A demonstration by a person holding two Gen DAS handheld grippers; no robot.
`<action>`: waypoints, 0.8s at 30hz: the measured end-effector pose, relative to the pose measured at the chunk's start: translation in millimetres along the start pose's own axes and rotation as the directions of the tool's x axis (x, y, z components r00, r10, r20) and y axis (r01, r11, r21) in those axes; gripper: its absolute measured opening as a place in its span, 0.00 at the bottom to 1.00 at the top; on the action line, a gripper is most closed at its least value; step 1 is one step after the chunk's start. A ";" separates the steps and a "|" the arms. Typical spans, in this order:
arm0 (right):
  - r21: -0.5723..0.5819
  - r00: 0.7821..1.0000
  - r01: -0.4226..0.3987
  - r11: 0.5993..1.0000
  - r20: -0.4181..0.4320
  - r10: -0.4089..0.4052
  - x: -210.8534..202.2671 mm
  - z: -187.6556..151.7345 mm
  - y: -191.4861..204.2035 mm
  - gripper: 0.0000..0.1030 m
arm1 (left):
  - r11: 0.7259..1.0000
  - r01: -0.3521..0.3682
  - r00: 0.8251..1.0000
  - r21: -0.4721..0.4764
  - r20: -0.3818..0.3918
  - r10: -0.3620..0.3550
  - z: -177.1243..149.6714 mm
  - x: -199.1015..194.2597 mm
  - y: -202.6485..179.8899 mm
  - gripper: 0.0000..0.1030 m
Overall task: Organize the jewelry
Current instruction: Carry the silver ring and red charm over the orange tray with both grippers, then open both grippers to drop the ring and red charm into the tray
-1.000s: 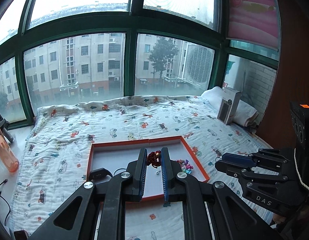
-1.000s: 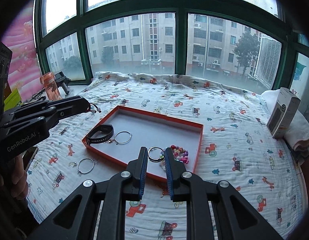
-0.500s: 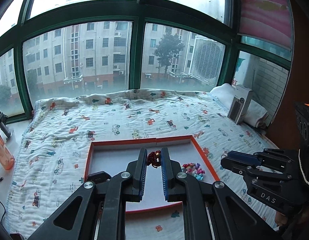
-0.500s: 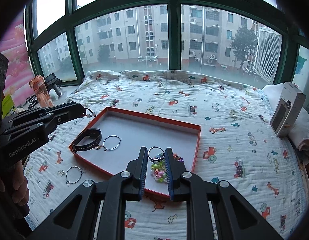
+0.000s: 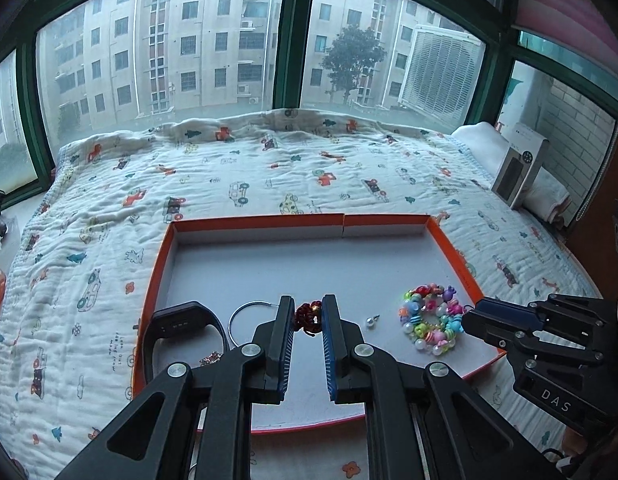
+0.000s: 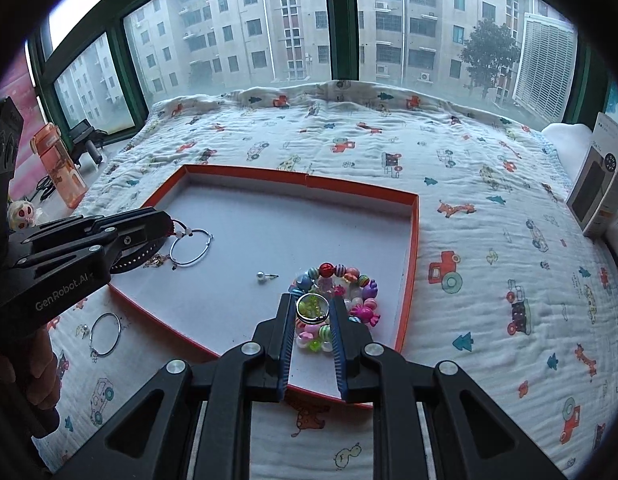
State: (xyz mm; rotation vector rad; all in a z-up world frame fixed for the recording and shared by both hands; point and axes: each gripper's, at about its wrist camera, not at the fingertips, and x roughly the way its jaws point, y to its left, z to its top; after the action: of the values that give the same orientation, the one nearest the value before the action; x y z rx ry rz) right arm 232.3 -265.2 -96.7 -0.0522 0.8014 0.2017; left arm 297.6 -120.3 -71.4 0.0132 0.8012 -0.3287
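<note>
Two pairs of tongs hang above the orange-rimmed tray [image 5: 157, 280] on the bed, each pinched narrow on its own small piece and pitched steeply down toward the tray floor. Left tongs [image 5: 308, 318] clamp a dark red beaded bracelet [image 5: 308, 317] bunched between the tips; straight below and just ahead of them lies bare grey tray floor, with a thin silver hoop [image 5: 245, 314] and a black watch band [image 5: 181, 322] just to their left and a small pearl stud earring [image 5: 371, 321] just to their right. Right tongs [image 6: 313, 308] grip a silver ring [image 6: 312, 307] by its band, the ring's opening facing the camera, and they hang directly over the multicoloured bead bracelet [image 6: 341, 280], which lies in the tray's right part, near the rim. The coming move, I judge, turns on what sits under each load: the left one has free floor beneath it, while the right would drop its ring onto the beads unless it shifts left toward the open floor beside the stud. Another silver bangle [image 6: 105, 330] lies outside the tray on the blanket [image 6: 489, 240], left of the right tongs and nearer the left hand [image 6: 33, 364], so that hand seems better placed to fetch it
</note>
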 end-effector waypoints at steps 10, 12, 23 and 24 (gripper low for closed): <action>0.026 0.999 -0.007 1.000 -0.047 0.008 17.8 -7.7 -6.0 0.20 | 1.000 -0.003 0.998 0.001 -0.055 0.003 -16.2 25.1 1.3 0.14; 0.028 0.999 -0.009 1.000 -0.051 0.011 19.4 -8.1 -6.1 0.20 | 1.000 -0.011 0.998 0.010 -0.060 0.011 -18.2 26.8 0.2 0.15; 0.048 0.998 -0.038 0.998 -0.054 0.040 18.6 -11.2 -6.3 0.20 | 1.000 -0.003 0.996 -0.011 -0.090 0.002 -22.2 29.0 3.0 0.16; 0.048 0.998 -0.041 0.998 -0.054 0.044 18.1 -11.6 -6.0 0.20 | 1.000 -0.002 0.996 -0.015 -0.091 0.001 -22.4 28.3 3.6 0.16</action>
State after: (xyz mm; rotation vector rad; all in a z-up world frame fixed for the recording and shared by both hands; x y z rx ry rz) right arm 237.6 -269.7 -117.9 0.0039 0.8624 0.2225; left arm 301.3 -121.9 -107.4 0.0150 0.8934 -0.3225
